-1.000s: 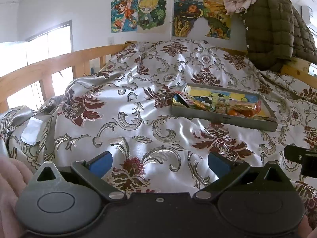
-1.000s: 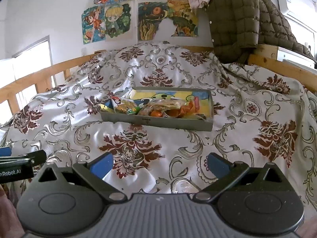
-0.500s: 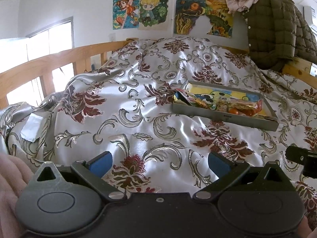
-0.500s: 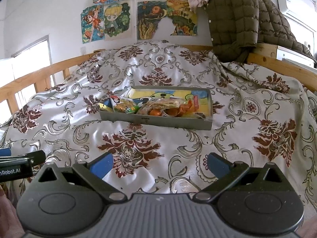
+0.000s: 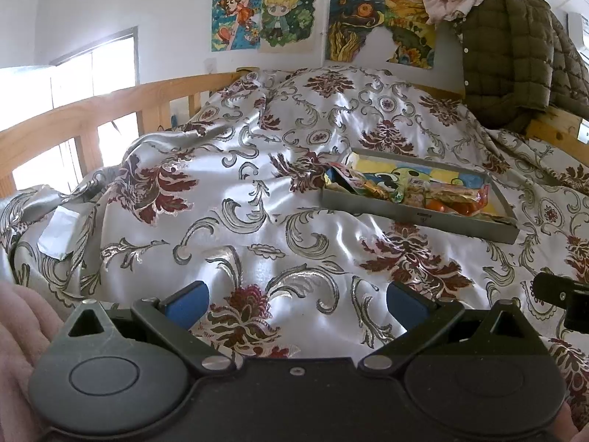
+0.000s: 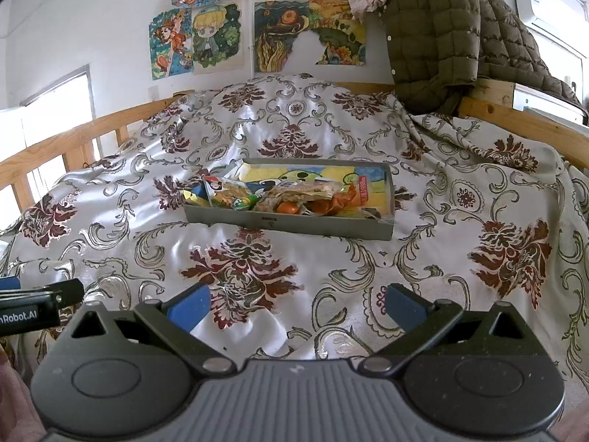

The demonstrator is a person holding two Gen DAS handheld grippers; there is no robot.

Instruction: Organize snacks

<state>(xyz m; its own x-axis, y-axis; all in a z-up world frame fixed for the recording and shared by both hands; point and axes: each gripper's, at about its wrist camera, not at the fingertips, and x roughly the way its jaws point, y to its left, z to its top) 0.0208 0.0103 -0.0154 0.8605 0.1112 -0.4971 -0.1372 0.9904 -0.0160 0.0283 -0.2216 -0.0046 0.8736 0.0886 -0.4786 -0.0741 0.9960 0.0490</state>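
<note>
A shallow grey box (image 6: pixel 279 223) lies on the bed, with several snack packets (image 6: pixel 294 197) piled in its left and middle part. It also shows in the left wrist view (image 5: pixel 419 217), with the snacks (image 5: pixel 416 191) inside. My left gripper (image 5: pixel 294 300) is open and empty, low over the bedspread, well short and left of the box. My right gripper (image 6: pixel 296 302) is open and empty, straight in front of the box and well short of it.
A floral satin bedspread (image 6: pixel 257 269) covers the bed. Wooden rails (image 5: pixel 92 118) run along the left and back right (image 6: pixel 515 118). An olive puffer jacket (image 6: pixel 441 37) hangs at the back right. Posters (image 6: pixel 257 33) cover the wall. A white paper (image 5: pixel 59 234) lies at the left.
Both grippers have tilted or drawn back slightly, so the box sits a little lower in both views. Both stay open and empty.
</note>
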